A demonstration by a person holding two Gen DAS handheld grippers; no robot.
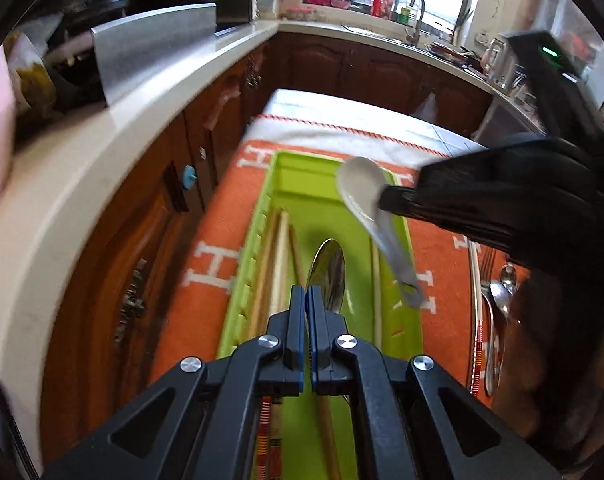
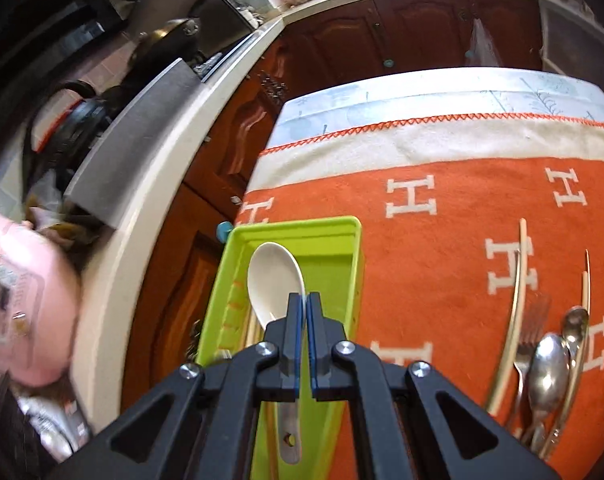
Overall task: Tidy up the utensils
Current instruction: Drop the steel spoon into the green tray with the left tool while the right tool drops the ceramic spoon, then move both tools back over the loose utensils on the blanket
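A lime-green tray (image 1: 399, 240) lies lengthwise on an orange cloth (image 1: 214, 240), with wooden chopsticks (image 1: 278, 260) along its left side. My left gripper (image 1: 305, 294) hovers over the tray, shut on a metal spoon (image 1: 327, 272) whose bowl sticks up past the fingertips. From the right, my right gripper (image 1: 383, 200) reaches over the tray's far end, shut on the neck of a white ceramic spoon (image 1: 359, 188). In the right wrist view that gripper (image 2: 305, 300) holds the white spoon (image 2: 274, 280) above the tray (image 2: 351, 248), handle trailing beneath it.
Loose metal spoons (image 2: 549, 372), a fork (image 2: 531, 328) and chopsticks (image 2: 517, 300) lie on the orange cloth (image 2: 441, 280) right of the tray. A white counter (image 1: 82, 184) with dark wood cabinets runs close along the left. A pink appliance (image 2: 22, 300) sits on it.
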